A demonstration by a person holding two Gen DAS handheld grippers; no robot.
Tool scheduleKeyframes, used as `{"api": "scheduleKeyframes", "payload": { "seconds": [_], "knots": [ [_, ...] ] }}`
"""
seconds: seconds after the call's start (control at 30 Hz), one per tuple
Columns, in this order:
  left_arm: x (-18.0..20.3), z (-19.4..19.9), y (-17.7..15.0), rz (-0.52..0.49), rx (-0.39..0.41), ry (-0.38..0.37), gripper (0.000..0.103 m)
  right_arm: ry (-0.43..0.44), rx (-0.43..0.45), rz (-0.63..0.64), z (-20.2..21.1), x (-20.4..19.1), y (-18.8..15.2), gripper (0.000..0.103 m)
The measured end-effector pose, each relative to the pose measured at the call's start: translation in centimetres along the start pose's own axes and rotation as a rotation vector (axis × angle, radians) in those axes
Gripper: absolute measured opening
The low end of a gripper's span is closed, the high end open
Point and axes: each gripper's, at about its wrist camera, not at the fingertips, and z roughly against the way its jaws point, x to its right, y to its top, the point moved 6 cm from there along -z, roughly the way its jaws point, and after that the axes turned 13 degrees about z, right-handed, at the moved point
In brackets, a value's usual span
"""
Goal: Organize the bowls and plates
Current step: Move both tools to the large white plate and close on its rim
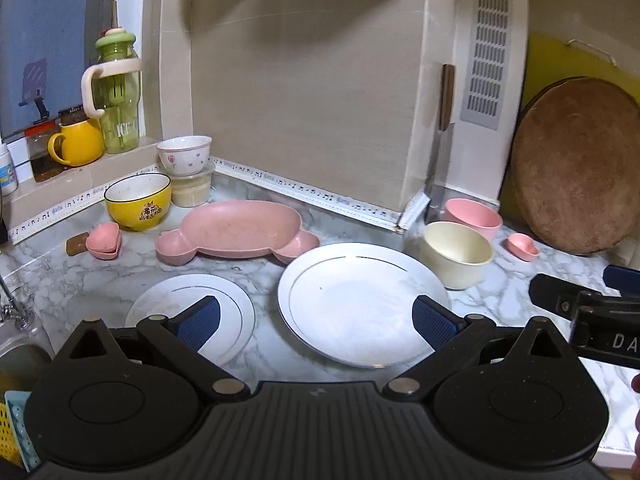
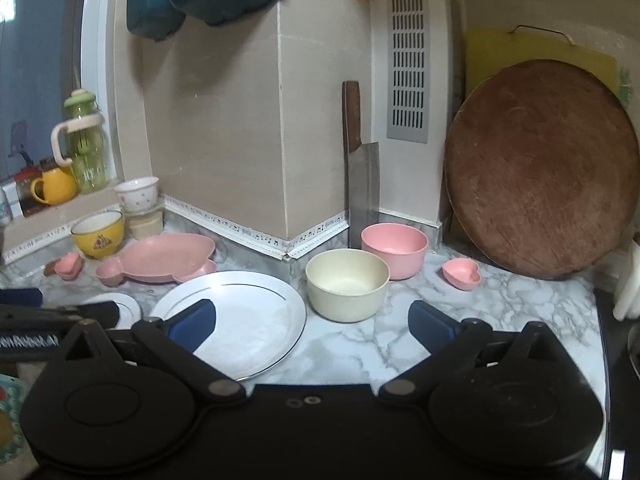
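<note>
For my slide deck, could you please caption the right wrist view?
Open right claw hovers over a marble counter before a cream bowl, pink bowl and large white plate.

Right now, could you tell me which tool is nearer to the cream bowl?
Right. The right tool hangs open just in front of the cream bowl; the left tool is over the large white plate, farther left.
</note>
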Motion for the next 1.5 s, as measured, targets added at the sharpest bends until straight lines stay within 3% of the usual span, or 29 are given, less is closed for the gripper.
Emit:
{"api": "scheduleKeyframes", "payload": {
  "seconds": [0.23, 0.57, 0.9, 0.93, 1.07, 1.13, 1.33, 1.5],
  "knots": [
    [-1.9, -5.9, 1.8, 0.073, -0.079, 0.058, 0.103, 0.091, -0.109, 0.0, -6.0, 1.3, -0.8, 0.096],
    [-3.1, -13.7, 2.4, 0.08, -0.217, 0.114, 0.102, 0.192, -0.232, 0.006, -13.1, 1.0, -1.7, 0.087],
    [-4.2, -16.9, 3.6, 0.111, -0.238, 0.158, 0.102, 0.285, -0.356, -0.081, -16.9, 1.3, -2.5, 0.08],
    [-4.1, -17.1, 3.7, 0.103, -0.238, 0.159, 0.1, 0.294, -0.365, -0.094, -17.2, 1.3, -2.6, 0.077],
    [-4.5, -17.8, 3.6, 0.152, -0.268, 0.127, 0.075, 0.305, -0.376, -0.119, -17.6, 1.4, -2.8, 0.065],
    [-4.7, -18.3, 3.5, 0.162, -0.284, 0.125, 0.07, 0.297, -0.377, -0.119, -17.7, 1.4, -2.9, 0.064],
    [-4.8, -19.0, 2.8, 0.164, -0.321, 0.118, 0.057, 0.316, -0.395, -0.149, -18.2, 1.5, -3.2, 0.05],
    [-4.7, -19.4, 2.2, 0.188, -0.364, 0.081, 0.033, 0.333, -0.426, -0.179, -18.6, 1.4, -3.7, 0.033]
  ]
}}
